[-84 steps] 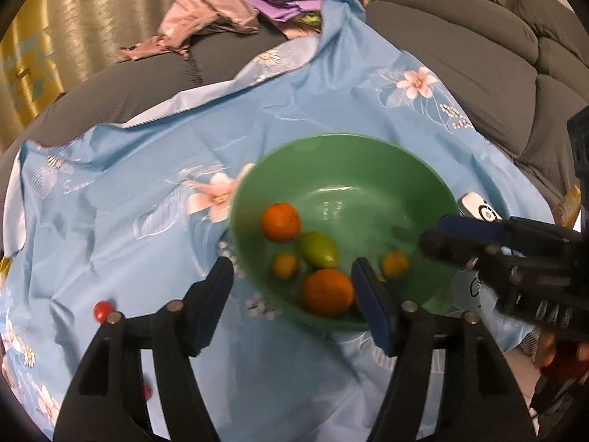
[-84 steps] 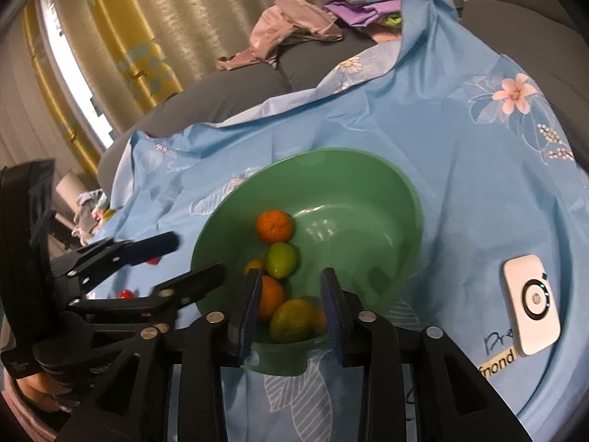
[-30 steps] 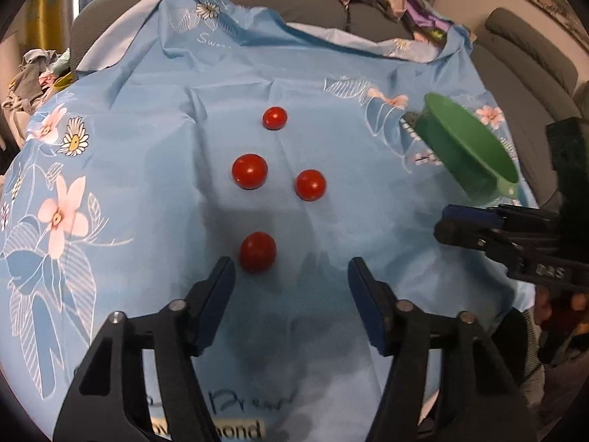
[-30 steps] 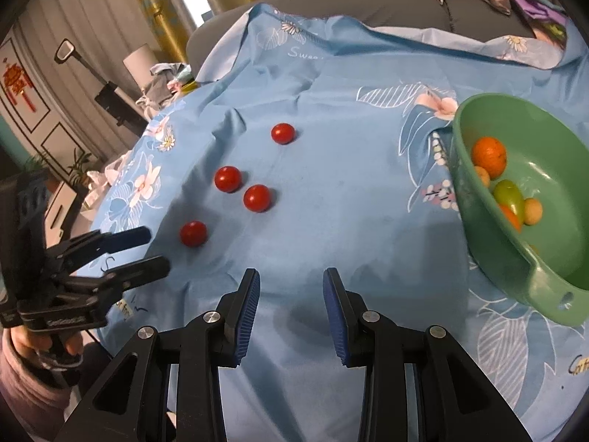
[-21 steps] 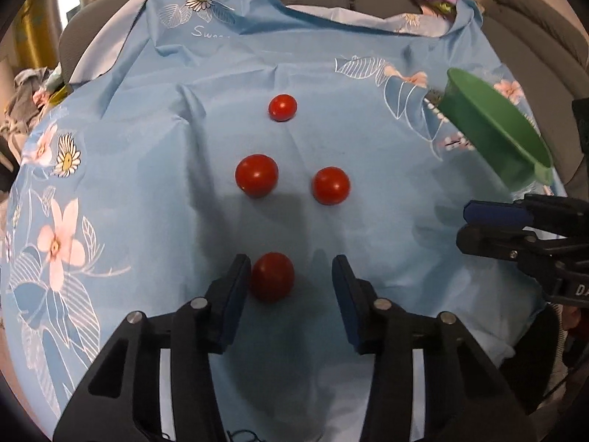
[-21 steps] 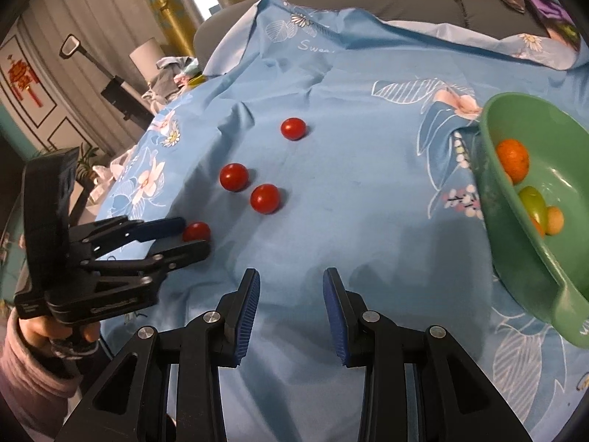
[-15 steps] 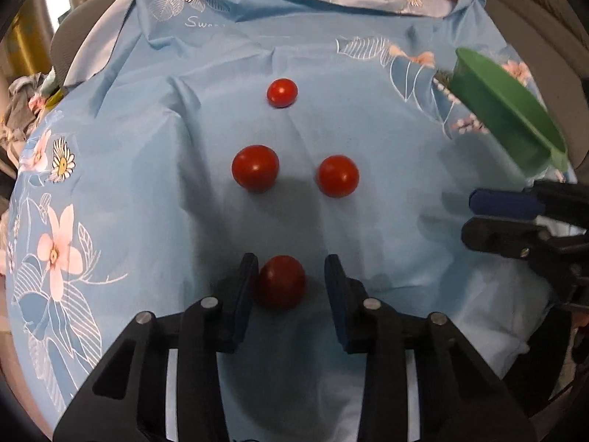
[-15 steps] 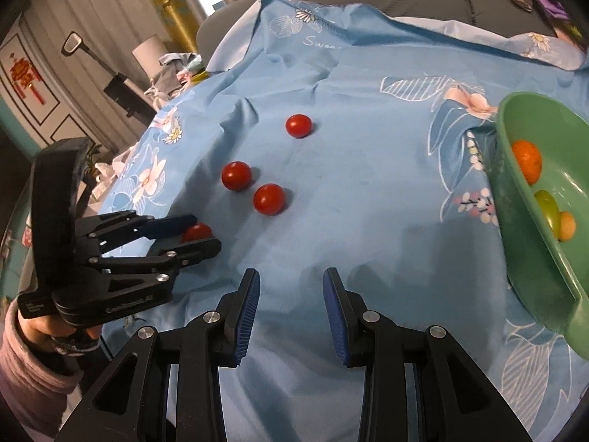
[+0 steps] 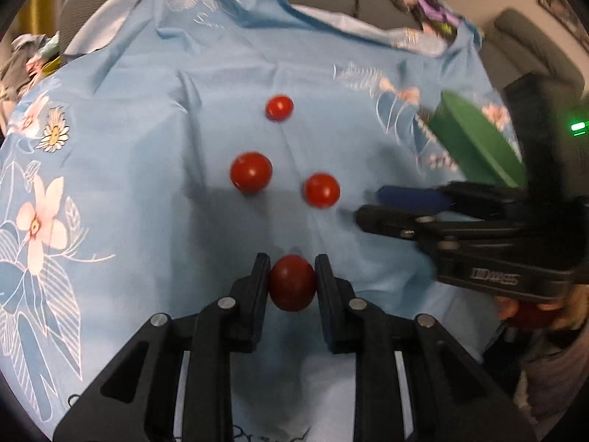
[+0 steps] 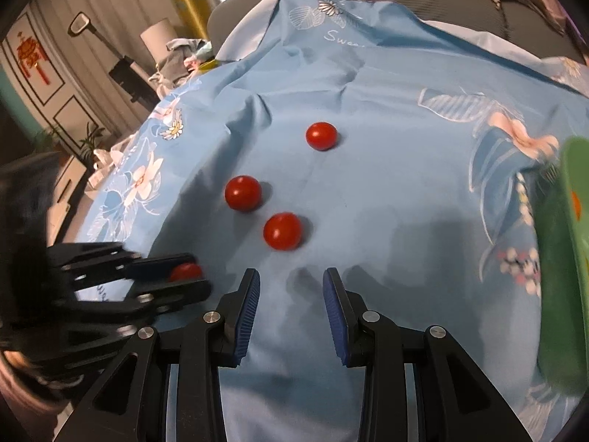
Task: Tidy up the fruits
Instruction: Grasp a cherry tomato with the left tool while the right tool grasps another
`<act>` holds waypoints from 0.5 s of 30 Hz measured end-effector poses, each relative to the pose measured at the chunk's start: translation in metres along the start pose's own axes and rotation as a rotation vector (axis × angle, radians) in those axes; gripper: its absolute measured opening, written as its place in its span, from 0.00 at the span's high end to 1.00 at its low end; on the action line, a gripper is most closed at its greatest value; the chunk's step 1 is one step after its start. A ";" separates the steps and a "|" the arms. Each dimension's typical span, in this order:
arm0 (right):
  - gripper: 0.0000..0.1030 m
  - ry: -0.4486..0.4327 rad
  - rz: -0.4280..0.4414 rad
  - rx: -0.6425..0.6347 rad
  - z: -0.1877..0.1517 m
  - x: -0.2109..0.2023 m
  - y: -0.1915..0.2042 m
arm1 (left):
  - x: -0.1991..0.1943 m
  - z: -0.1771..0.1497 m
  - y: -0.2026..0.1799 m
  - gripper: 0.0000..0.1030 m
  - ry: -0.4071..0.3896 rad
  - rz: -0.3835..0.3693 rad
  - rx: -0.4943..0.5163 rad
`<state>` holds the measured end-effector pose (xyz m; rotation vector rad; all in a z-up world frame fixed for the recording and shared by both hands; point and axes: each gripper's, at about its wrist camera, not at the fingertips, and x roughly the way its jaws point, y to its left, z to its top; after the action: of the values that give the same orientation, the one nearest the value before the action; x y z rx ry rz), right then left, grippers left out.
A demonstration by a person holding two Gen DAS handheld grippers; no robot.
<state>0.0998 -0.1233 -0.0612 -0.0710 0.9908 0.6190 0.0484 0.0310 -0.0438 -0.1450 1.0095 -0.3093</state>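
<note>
left wrist: claw [image 9: 291, 280] pinching round tomato [image 9: 292, 283]

Ahead of my right claw [image 10: 291, 294] the flowered blue cloth [image 10: 386, 191] lies bare up to the nearest small red tomato [image 10: 282, 231]. Two more red tomatoes [image 10: 243, 192] [image 10: 321, 135] sit beyond it, apart. The green plastic bowl [image 10: 567, 294] walls off my right; my left claw [image 10: 198, 280] crowds the left.
</note>
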 end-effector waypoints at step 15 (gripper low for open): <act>0.65 0.039 -0.052 -0.093 0.025 0.039 0.019 | -0.013 0.000 0.013 0.76 -0.035 -0.024 -0.031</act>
<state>0.1241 -0.0814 -0.0745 -0.1911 0.9947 0.6172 0.0445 0.0471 -0.0363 -0.1898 0.9789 -0.3123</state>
